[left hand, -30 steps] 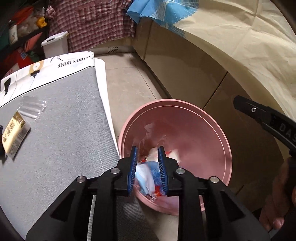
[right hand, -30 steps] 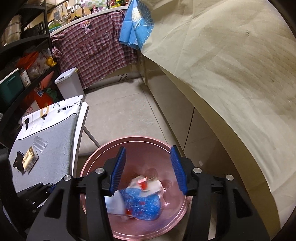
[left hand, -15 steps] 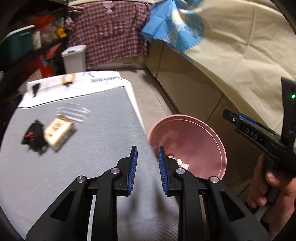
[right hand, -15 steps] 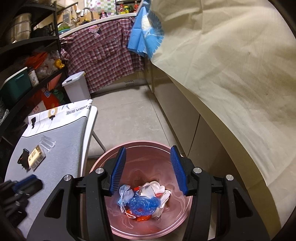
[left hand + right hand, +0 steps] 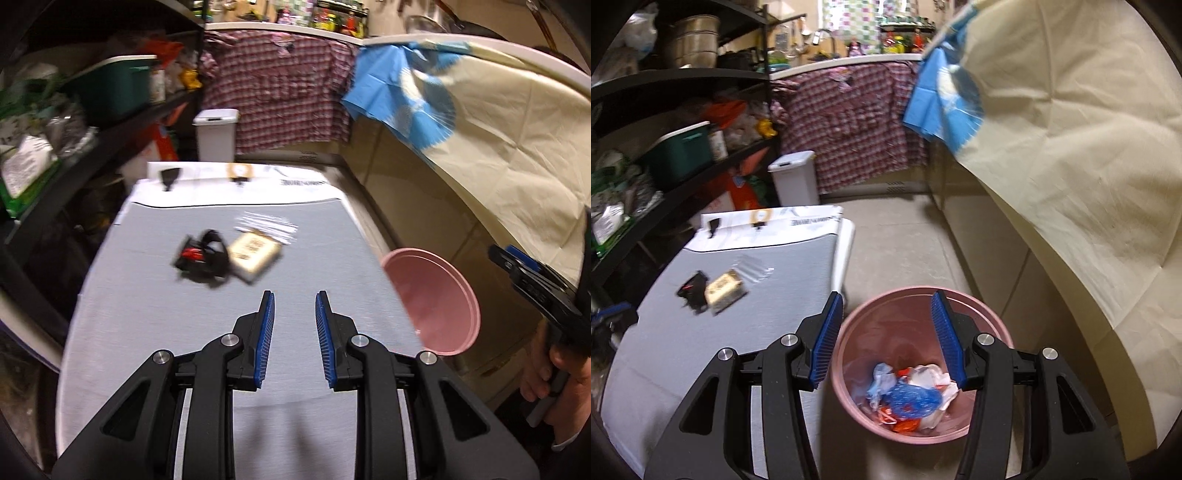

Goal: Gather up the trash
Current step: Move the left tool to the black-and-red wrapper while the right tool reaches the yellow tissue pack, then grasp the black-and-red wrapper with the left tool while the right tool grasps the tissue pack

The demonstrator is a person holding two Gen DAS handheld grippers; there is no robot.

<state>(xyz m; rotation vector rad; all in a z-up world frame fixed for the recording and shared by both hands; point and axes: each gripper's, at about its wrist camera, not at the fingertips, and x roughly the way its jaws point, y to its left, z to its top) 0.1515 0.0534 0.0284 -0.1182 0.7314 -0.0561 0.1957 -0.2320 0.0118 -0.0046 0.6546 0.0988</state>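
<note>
We are working in a cluttered storeroom-kitchen, with dark shelving on the left, a plaid shirt hanging at the far end, and a grey-covered worktop (image 5: 207, 332) running away from us.

Our left tongs (image 5: 294, 336) are hovering over the near part of that worktop, blue pads slightly apart with nothing between them. Our right tongs (image 5: 886, 336) are hanging above the pink bin (image 5: 993, 325), spread wider and also carrying nothing; crumpled blue, white and red trash (image 5: 908, 398) is lying at the bin's bottom.

Beyond the left tongs, toward the far middle of the worktop, three pieces are waiting: a black-and-red wrapper (image 5: 201, 258), a tan packet (image 5: 255, 253) touching its right side, and a clear plastic film (image 5: 267, 225) just behind the packet. The bin is standing on the floor off the worktop's right edge.

We are judging all three as light. The packet is looking boxy and fairly stiff, so pinching across its short sides should be holding well. The black wrapper is looking crumpled and soft; its raised fold is offering the best bite. The film is lying flat and probably slippery, so catching an edge will be hardest.
</note>
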